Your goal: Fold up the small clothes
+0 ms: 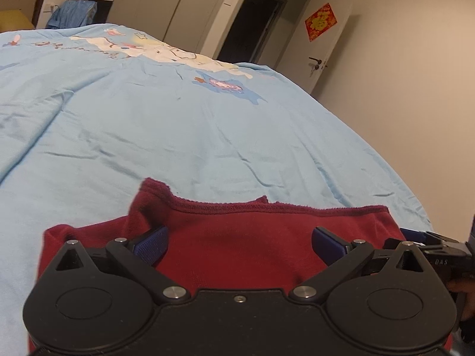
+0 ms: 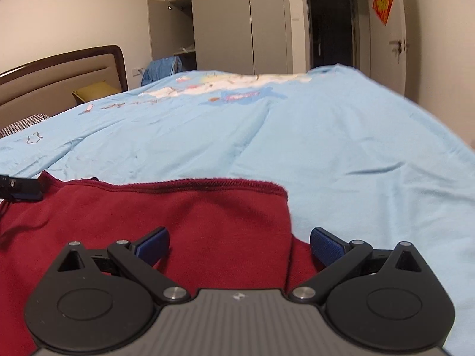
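You're holding both grippers low over the garment (image 1: 237,237), a dark red knit piece lying on the light blue sheet (image 1: 207,136) in the lower half of both frames. Left gripper (image 1: 239,246) is sitting with jaws wide, blue pads (image 1: 150,247) spread apart, red cloth lying in the gap between them, nothing pinched. Right gripper (image 2: 239,244) is showing the same: jaws wide, left pad over the cloth, right pad (image 2: 326,244) sitting just past the garment's right edge, over the sheet. In the left view, the garment's stitched hem is running across mid-frame, with a raised corner poking up at centre left. The right gripper is showing at the lower right edge of the left view, just beside the garment's right side; the left one is peeking in at the left edge of the right view, touching or just over the cloth, can't tell which. Sheet is wrinkled, cartoon print (image 1: 166,50) toward the top. Headboard (image 2: 59,74) upper left of the right view, wardrobe (image 2: 237,20) top centre, door (image 2: 389,29) with a red decal (image 2: 383,1) upper right.
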A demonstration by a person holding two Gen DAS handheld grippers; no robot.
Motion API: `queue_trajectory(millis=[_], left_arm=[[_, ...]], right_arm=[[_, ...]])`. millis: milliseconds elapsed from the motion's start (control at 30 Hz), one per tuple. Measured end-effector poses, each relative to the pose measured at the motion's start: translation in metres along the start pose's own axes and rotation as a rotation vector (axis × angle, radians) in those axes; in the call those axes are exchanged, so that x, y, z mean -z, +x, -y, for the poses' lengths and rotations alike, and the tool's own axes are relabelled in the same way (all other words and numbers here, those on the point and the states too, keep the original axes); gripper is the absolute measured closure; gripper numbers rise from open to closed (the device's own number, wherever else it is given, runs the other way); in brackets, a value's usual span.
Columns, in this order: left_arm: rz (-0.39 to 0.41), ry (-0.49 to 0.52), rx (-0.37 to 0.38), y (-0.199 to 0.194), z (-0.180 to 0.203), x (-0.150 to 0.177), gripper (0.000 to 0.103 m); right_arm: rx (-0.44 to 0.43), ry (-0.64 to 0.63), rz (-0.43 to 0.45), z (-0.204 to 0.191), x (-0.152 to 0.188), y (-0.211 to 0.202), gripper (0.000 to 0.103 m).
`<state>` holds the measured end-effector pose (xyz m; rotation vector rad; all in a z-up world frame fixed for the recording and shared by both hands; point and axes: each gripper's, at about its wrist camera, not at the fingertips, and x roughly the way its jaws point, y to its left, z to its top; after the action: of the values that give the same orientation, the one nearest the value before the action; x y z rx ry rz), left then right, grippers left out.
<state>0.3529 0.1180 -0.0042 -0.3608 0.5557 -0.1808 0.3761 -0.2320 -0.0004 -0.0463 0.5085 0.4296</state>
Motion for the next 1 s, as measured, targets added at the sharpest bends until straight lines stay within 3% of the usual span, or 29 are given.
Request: queue_trajectory(millis=[100,267,400,633,833,1000], left_arm=[[0.003,0.001,-0.018,-0.018,0.006,-0.002,0.001],[0.001,0.038,-0.138,-0.052,0.026,0.004,0.001],[-0.009,-0.034,-0.2,-0.076,0.034,0.015,0.001],[-0.038,-0.082,-0.32,-0.103,0.047,0.036,0.001],[-0.028,-0.069,-0.372,-0.121,0.059,0.046,0.001],[0.033,-0.112,-0.425,-0.146,0.06,0.062,0.001]], right_arm=[[-0.023,-0.014,0.034,-0.012,0.003,-0.028,0.0],[-0.072,-0.01,0.092,-0.041,0.01,-0.069,0.0],[-0.091,-0.034,0.141,-0.075,0.022,-0.09,0.0],[-0.008,-0.061,0.203,-0.123,0.05,-0.11,0.0],[0.077,-0.083,0.148,-0.142,0.064,-0.101,0.0],[0.106,-0.044,0.11,-0.144,0.07,-0.092,0.0]])
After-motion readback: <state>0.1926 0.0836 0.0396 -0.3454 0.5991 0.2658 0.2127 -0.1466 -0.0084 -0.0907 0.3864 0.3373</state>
